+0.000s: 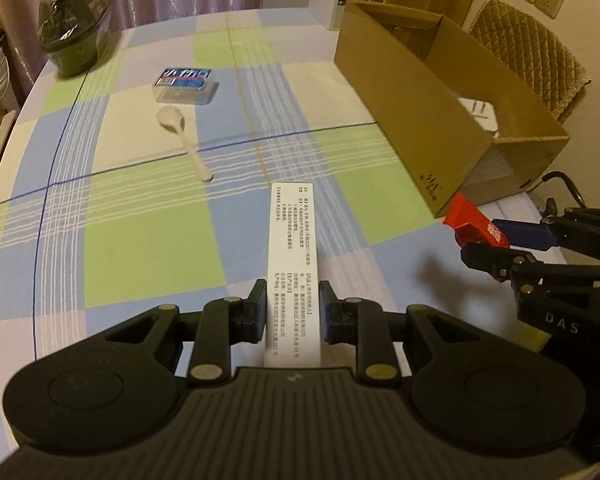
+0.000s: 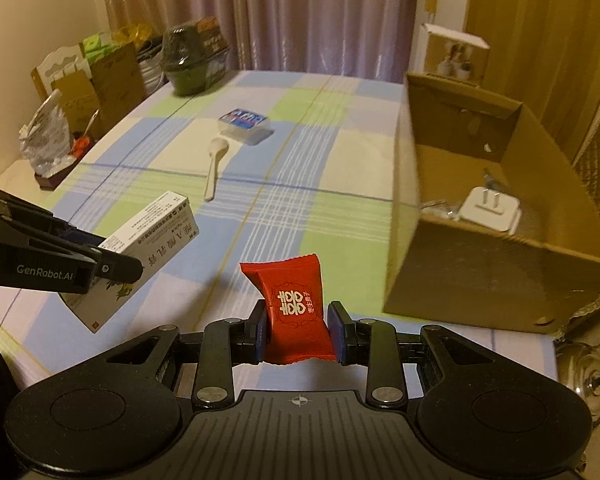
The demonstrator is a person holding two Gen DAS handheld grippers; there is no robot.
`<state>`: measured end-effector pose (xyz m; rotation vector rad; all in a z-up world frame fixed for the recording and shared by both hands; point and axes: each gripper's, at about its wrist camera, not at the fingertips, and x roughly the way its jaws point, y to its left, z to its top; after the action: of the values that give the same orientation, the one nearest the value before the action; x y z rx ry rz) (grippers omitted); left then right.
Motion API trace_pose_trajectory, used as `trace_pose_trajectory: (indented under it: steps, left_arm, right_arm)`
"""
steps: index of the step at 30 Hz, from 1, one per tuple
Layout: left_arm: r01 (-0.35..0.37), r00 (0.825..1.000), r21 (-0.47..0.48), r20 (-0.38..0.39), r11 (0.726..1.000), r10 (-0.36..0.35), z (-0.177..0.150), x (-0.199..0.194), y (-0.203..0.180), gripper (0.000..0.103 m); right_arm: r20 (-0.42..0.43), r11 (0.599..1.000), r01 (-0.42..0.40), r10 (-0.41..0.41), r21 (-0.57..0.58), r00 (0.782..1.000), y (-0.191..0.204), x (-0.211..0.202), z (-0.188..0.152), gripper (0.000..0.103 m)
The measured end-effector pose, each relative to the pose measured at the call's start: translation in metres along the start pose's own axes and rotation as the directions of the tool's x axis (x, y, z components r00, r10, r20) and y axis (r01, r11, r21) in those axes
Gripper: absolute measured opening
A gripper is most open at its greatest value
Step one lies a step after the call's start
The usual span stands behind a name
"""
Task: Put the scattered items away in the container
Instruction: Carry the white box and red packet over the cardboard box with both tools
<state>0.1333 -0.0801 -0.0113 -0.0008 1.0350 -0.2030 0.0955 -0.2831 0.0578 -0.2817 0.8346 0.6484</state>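
My left gripper (image 1: 293, 300) is shut on a long white medicine box (image 1: 294, 256), held above the checked tablecloth; the same box (image 2: 148, 240) shows at the left of the right wrist view. My right gripper (image 2: 296, 320) is shut on a red candy packet (image 2: 296, 304), also seen at the right edge of the left wrist view as the packet (image 1: 470, 220). The open cardboard box (image 2: 472, 280) stands at the right, with a white plug adapter (image 2: 488, 208) inside. A white spoon (image 1: 180, 132) and a clear plastic case with a blue label (image 1: 185, 84) lie on the table further off.
A dark green wrapped tub (image 1: 70, 36) stands at the far left of the table. Bags and cartons (image 2: 84, 92) crowd the left side. A quilted chair (image 1: 532, 56) stands behind the cardboard box, and a curtain (image 2: 280, 12) hangs at the back.
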Motion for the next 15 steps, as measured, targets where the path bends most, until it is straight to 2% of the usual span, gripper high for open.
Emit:
trace_pose_trajectory:
  steps: [15]
  left_arm:
    - [0.093,0.992,0.057,0.077,0.994,-0.097,0.043,-0.018,-0.059,0.021]
  right_arm:
    - [0.13,0.993,0.099,-0.106,0.059,0.986,-0.052,-0.048,0.036,0.034]
